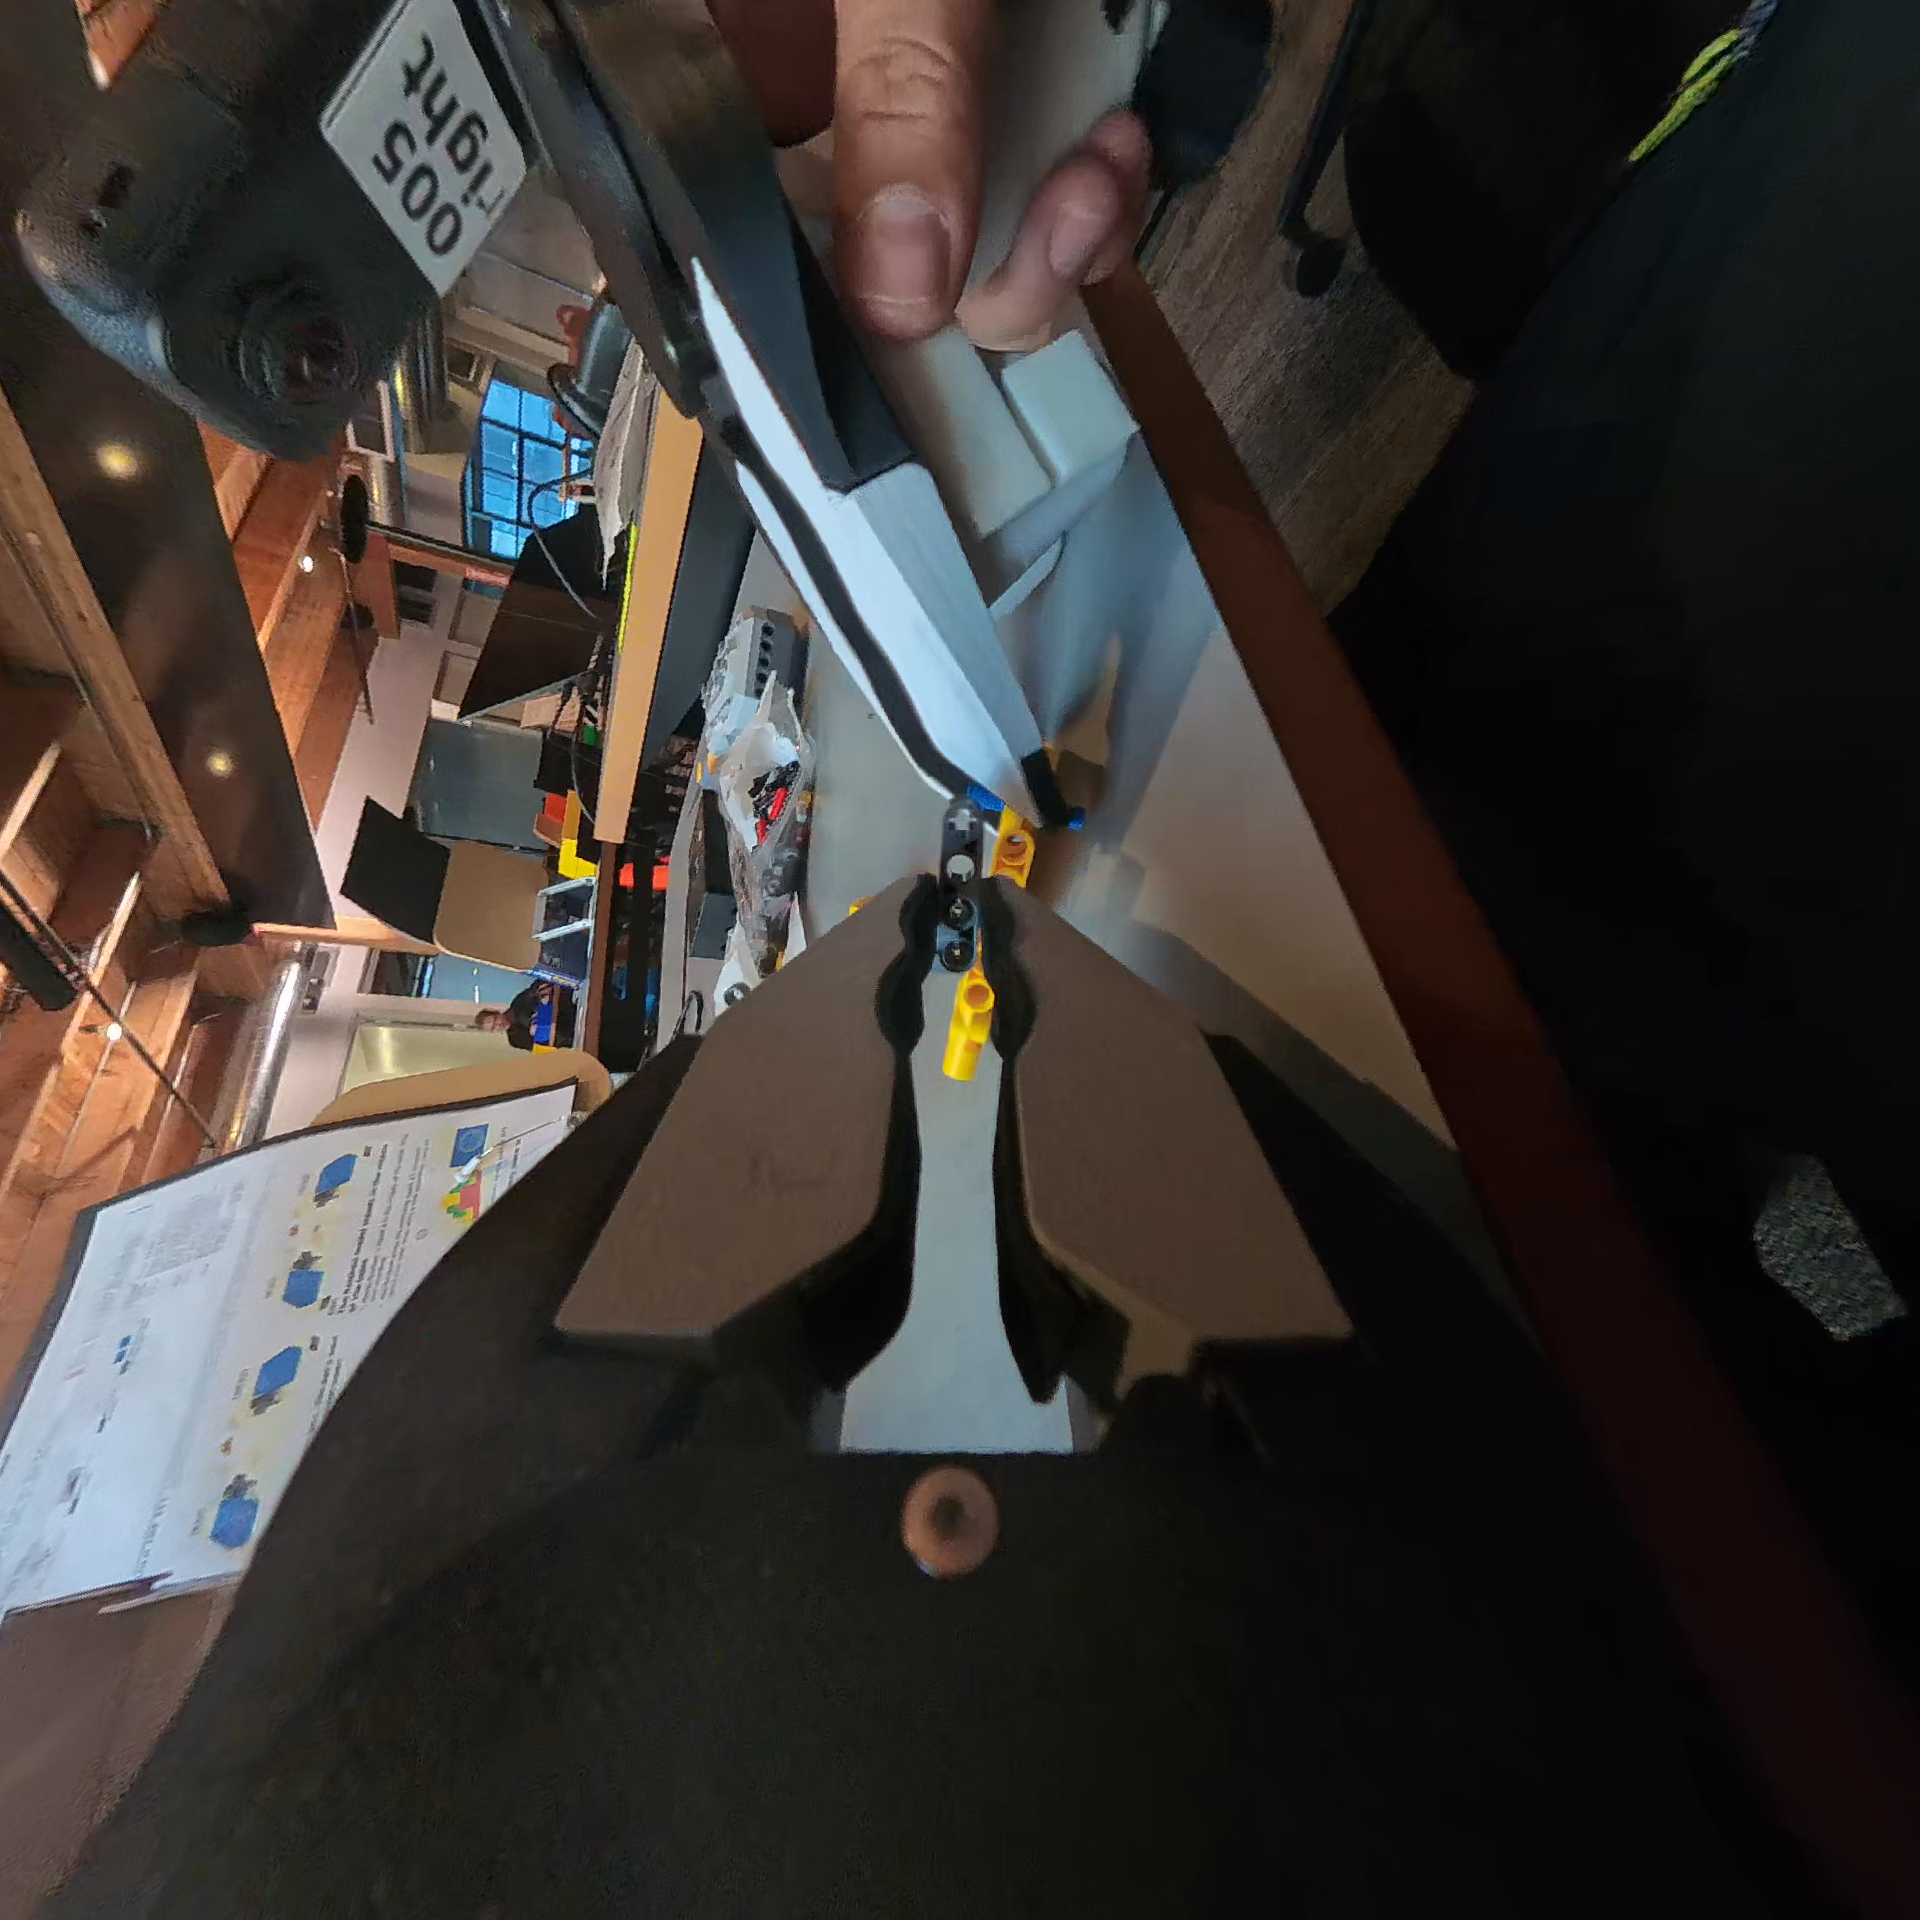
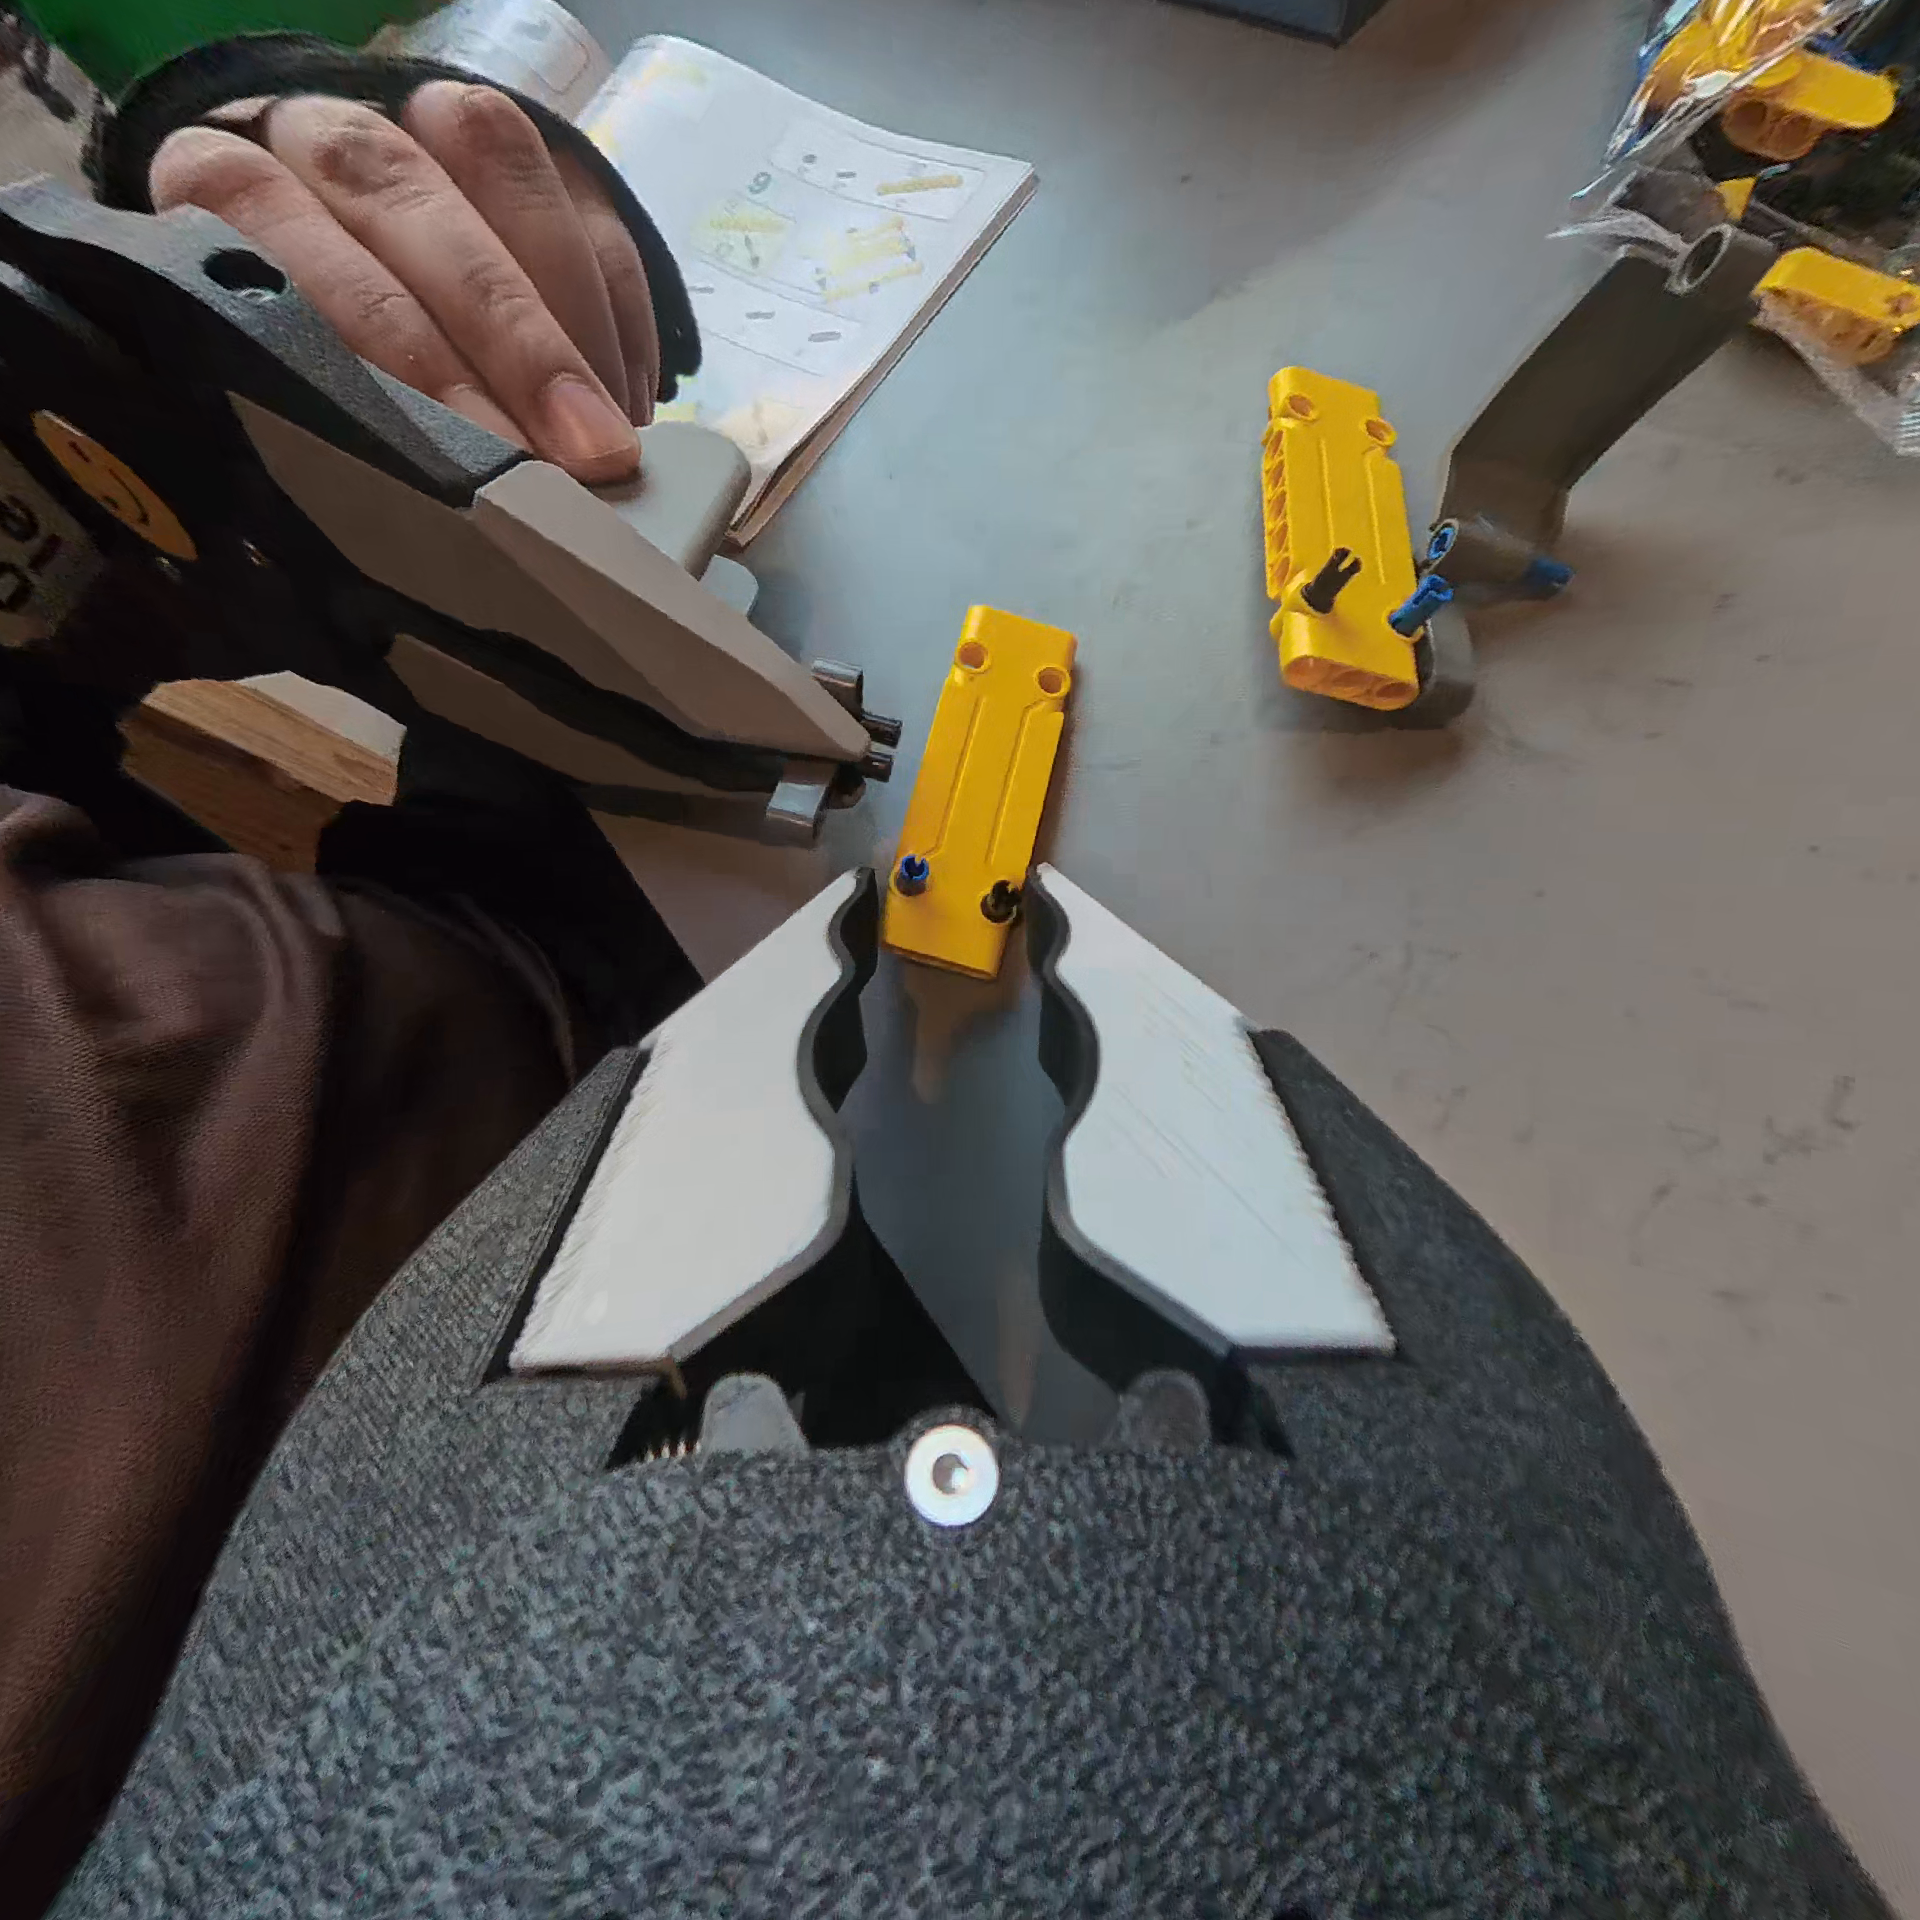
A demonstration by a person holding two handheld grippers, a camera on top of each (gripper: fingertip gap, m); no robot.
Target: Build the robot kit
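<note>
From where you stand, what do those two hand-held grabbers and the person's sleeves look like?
Each gripper, the left gripper and the right gripper, has a rough black speckled plastic body, a round screw at its centre, and two pale grey wedge-shaped fingers with wavy black inner pads. A white label and a yellow round sticker mark them. The person wears a brown sleeve.

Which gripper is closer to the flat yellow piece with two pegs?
Right. The right gripper has its jaws on either side of the yellow piece; the left gripper, holding a grey beam, sits just beside it.
</note>
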